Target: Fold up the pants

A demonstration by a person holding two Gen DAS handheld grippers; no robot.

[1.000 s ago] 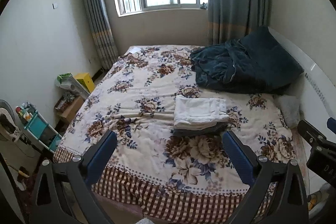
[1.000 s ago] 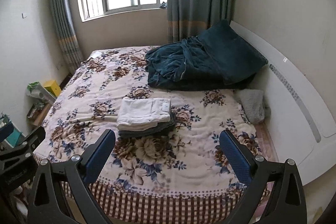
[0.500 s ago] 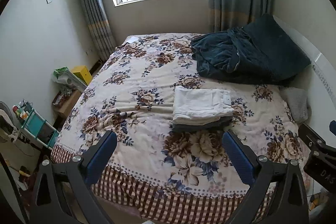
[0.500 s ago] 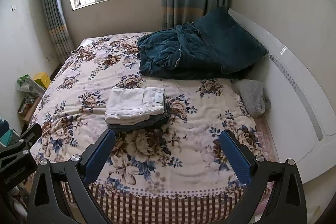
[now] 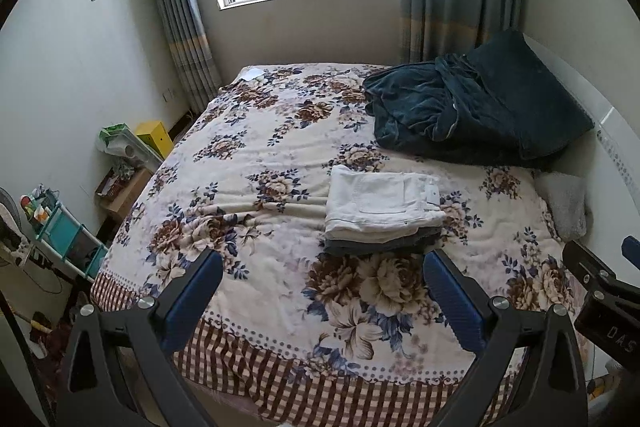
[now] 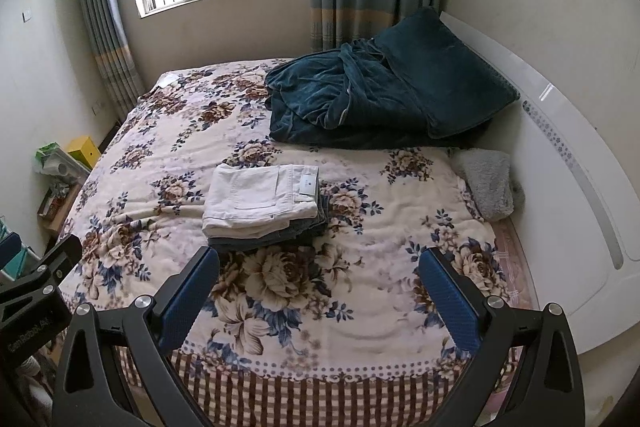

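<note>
On the bed [image 5: 256, 155]: white pants [image 5: 380, 203], folded flat, top a darker folded stack mid-bed.
Left tongs [image 5: 322, 301]: spread wide, empty, touching nothing.
Right tongs [image 6: 318, 297]: spread wide, empty.

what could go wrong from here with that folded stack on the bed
The white pants sit on top of darker folded pants with edges not lined up, so a nudge could slide the stack apart. Both the left gripper and right gripper hang open, holding nothing; a low pass could snag the floral blanket and drag the stack.
</note>
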